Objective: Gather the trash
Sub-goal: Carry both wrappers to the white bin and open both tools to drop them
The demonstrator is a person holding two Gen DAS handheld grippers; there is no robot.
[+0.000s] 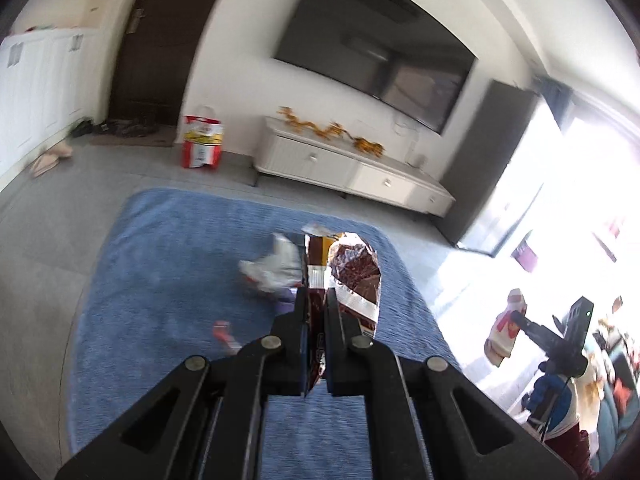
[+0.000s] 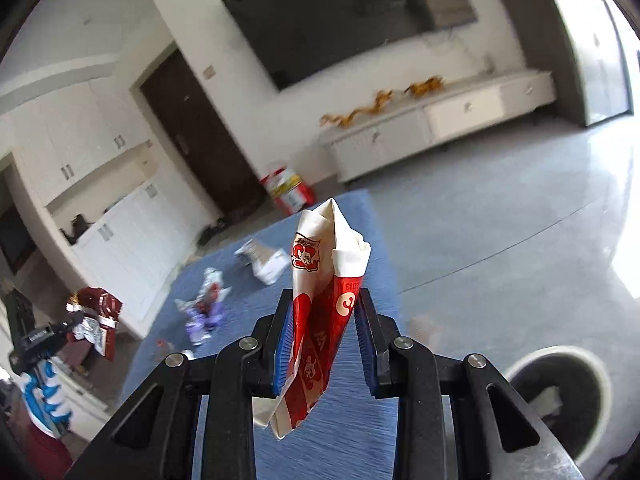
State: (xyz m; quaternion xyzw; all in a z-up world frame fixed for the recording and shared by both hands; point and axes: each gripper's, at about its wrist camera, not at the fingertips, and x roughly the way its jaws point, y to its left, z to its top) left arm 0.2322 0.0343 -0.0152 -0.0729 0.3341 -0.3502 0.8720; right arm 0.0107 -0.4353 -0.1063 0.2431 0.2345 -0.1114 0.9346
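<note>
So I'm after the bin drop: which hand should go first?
Probably right: its wrapper is gripped and the bin sits just beside the right gripper; the left view shows no bin.

Both wrist views look down-forward from above the blue rug (image 1: 168,264), sharing television (image 2: 352,16) wall

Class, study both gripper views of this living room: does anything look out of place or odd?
Yes. Crumpled wrappers and a white packet litter the blue rug, where such things don't belong. A red bag sits slumped on the floor by the door.
</note>
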